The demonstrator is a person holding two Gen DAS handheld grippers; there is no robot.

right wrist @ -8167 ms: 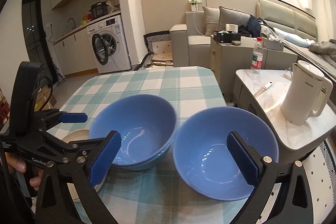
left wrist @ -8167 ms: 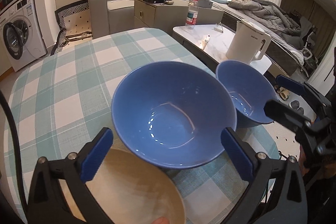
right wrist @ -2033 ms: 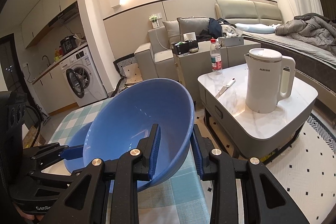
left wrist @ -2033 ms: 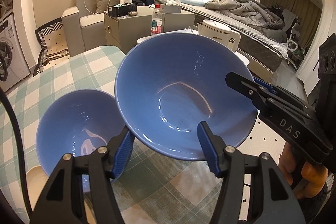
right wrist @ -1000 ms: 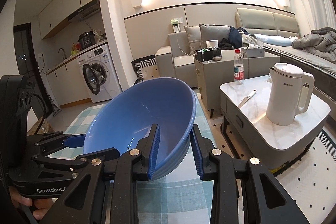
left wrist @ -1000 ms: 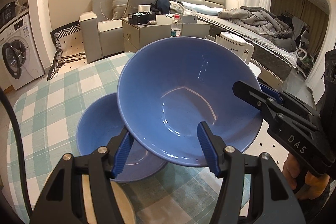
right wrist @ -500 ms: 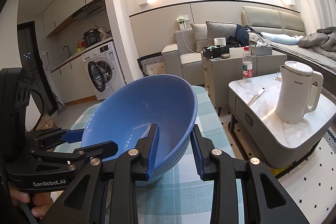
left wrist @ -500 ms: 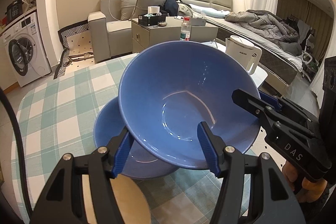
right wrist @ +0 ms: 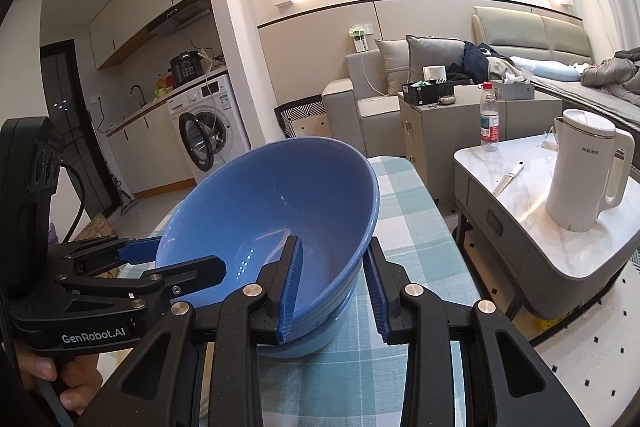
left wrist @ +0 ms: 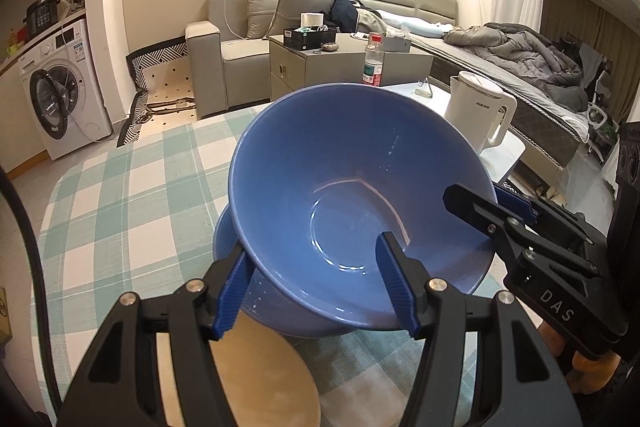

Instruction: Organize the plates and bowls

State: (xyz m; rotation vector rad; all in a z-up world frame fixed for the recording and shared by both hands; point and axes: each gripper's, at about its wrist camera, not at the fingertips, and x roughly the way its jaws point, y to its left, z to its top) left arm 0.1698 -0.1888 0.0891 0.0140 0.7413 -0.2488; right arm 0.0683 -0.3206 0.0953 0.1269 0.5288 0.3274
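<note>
R gripper [right wrist: 332,287] clamped tight on rim of the upper blue bowl [right wrist: 280,211], one pad inside, one outside the wall, at the bowl's 5 o'clock edge in R wrist view. Bowl tilted, mouth facing L gripper, sitting partly in the lower blue bowl [left wrist: 256,303] on the checked tablecloth [left wrist: 120,211]; only a sliver of the lower one shows under it. L gripper [left wrist: 316,283] jaws part-open: L finger outside the bowl wall at 7 o'clock, R finger inside the bowl; can't tell whether the pads actually press the rim. In L wrist view the R gripper comes in at 3 o'clock of the bowl. Tan plate [left wrist: 256,379] lies flat at 6 o'clock, just beside the lower bowl, partly hidden by L gripper. White kettle [right wrist: 584,171] on marble side table [right wrist: 520,187] at 2 o'clock, well apart from the bowls. Person's hand [right wrist: 60,383] visible on L gripper handle at 8 o'clock in R wrist view.
</note>
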